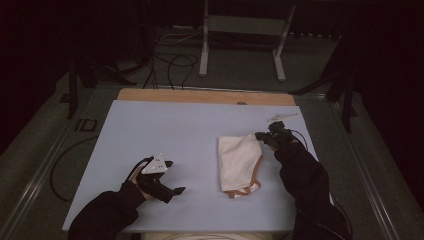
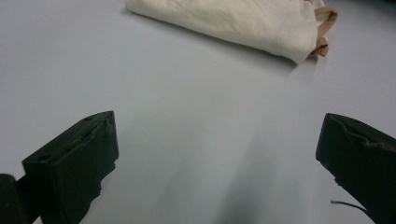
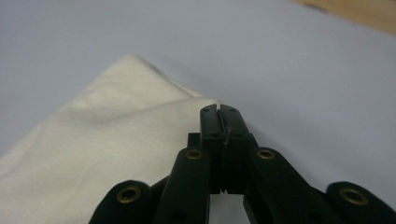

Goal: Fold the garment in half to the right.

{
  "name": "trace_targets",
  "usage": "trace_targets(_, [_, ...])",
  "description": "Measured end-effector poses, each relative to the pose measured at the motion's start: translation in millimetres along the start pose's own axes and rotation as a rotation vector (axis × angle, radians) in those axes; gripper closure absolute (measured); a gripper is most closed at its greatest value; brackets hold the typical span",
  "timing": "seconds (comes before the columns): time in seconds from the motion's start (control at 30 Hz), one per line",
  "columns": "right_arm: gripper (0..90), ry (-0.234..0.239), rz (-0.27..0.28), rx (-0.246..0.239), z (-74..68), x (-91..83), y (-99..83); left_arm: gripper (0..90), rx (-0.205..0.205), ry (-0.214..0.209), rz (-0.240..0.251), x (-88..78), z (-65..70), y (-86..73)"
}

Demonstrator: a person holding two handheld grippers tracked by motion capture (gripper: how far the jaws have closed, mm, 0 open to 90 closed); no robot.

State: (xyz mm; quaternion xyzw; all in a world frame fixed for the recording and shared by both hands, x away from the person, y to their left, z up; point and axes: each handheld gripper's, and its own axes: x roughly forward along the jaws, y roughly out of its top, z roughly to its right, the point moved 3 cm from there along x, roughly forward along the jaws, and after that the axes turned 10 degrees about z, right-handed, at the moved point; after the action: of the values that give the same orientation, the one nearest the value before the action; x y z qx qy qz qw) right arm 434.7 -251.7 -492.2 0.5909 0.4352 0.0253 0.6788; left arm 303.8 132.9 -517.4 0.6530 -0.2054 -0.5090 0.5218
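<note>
The cream cloth (image 1: 239, 162) with the brown trim sits right of centre in the high view, folded flat on the pale blue table (image 1: 165, 140). The right gripper (image 1: 263, 136) is at the cloth's upper right corner with its jaws clamped together, and it looks like they're pinching the fabric edge (hard to be sure, it's dark). The left gripper (image 1: 176, 176) is lower left, jaws wide apart over bare table, well clear of the cloth.
</note>
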Motion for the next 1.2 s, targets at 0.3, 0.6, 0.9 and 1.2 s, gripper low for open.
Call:
trace_targets(0.3, [89.3, -0.023, -0.048, 0.017, 8.4, 7.0, -20.1, 0.0, -0.004, 0.012, 0.005, -2.6, -1.1, -0.5])
trace_targets(0.6, [88.6, -0.028, -0.092, 0.025, 9.9, 21.4, -34.8, 0.0, -0.005, 0.025, 0.002, -6.2, -1.6, -4.3])
trace_targets(0.9, [83.5, -0.074, -0.086, 0.018, 15.6, 16.9, -31.7, 0.0, 0.008, 0.035, 0.010, -12.4, 1.4, -6.8])
trace_targets(1.2, [63.5, -0.071, -0.018, 0.031, 20.0, 14.6, -13.1, 0.0, -0.009, 0.035, 0.028, -13.7, -0.5, -11.0])
